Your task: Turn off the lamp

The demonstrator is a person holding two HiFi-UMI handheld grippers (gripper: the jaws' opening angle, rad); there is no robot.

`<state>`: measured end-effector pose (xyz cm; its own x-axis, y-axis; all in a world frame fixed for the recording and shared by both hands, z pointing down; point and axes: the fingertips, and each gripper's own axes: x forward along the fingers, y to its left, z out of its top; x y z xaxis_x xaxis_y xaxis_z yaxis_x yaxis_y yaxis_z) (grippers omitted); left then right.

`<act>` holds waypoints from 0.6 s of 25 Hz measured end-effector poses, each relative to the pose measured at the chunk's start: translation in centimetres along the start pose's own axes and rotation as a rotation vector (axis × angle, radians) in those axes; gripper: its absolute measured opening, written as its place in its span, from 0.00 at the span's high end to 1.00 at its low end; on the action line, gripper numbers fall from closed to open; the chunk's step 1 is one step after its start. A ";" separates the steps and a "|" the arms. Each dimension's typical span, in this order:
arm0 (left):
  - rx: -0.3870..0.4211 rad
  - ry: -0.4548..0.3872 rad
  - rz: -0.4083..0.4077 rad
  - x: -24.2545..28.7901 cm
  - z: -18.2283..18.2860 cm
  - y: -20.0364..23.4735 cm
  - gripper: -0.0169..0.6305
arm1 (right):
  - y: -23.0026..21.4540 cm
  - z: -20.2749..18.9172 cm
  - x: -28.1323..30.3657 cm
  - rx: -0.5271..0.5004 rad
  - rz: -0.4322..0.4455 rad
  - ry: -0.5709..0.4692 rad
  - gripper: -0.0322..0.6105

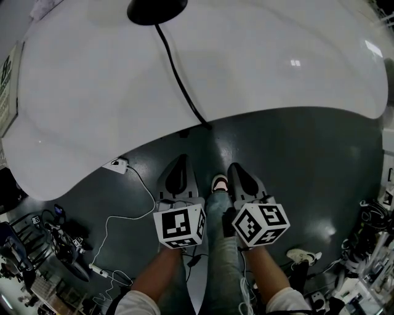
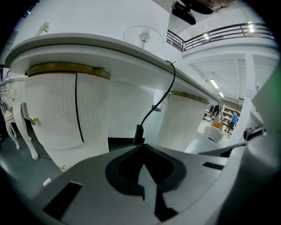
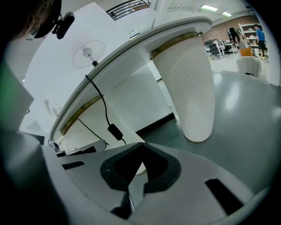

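Right now both of your claws hang low over the dark floor (image 1: 295, 160), just short of the near edge of the white worktop (image 1: 80, 92). Your left claw (image 1: 180, 161) has its jaws pressed together with nothing between them. Your right claw (image 1: 235, 167) is closed and empty too.

The lamp (image 1: 157, 9) stands at the far side of the worktop, well apart from both claws. Only its dark round part shows at the top of the head view, and I cannot tell whether it is lit. Its black cord (image 1: 178, 77) runs toward you across the worktop and drops over the near edge, roughly between your two claws.

What the coming move likely turns on is the small switch block (image 2: 138, 133) hanging on that cord below the edge. I take it to be the lamp's inline switch.

- **Left claw:** in the left gripper view the switch block sits straight ahead, just above the closed jaw tips, with its long axis close to upright along the cord.
- **Right claw:** in the right gripper view it lies up and to the left of the tips, and it looks tilted.

Your left claw looks the better lined up, so you would reach forward and slightly up with it. You would need to part the jaws first if you mean to pinch the switch block rather than push it.
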<state>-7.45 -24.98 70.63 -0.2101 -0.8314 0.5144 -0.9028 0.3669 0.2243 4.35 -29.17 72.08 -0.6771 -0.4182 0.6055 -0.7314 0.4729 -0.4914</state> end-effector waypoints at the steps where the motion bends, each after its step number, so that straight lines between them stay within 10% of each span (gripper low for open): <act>1: -0.003 -0.002 -0.005 -0.1 0.1 -0.1 0.96 | 0.1 0.1 0.0 0.001 0.001 -0.003 0.95; 15: 0.031 0.017 -0.053 -3.8 4.5 -1.6 0.96 | 5.1 3.9 -1.7 0.006 0.030 -0.054 0.95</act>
<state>-6.91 -24.27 64.63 -0.1551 -0.8422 0.5164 -0.9240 0.3086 0.2259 1.48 -29.05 66.10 -0.7017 -0.4454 0.5560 -0.7114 0.4808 -0.5127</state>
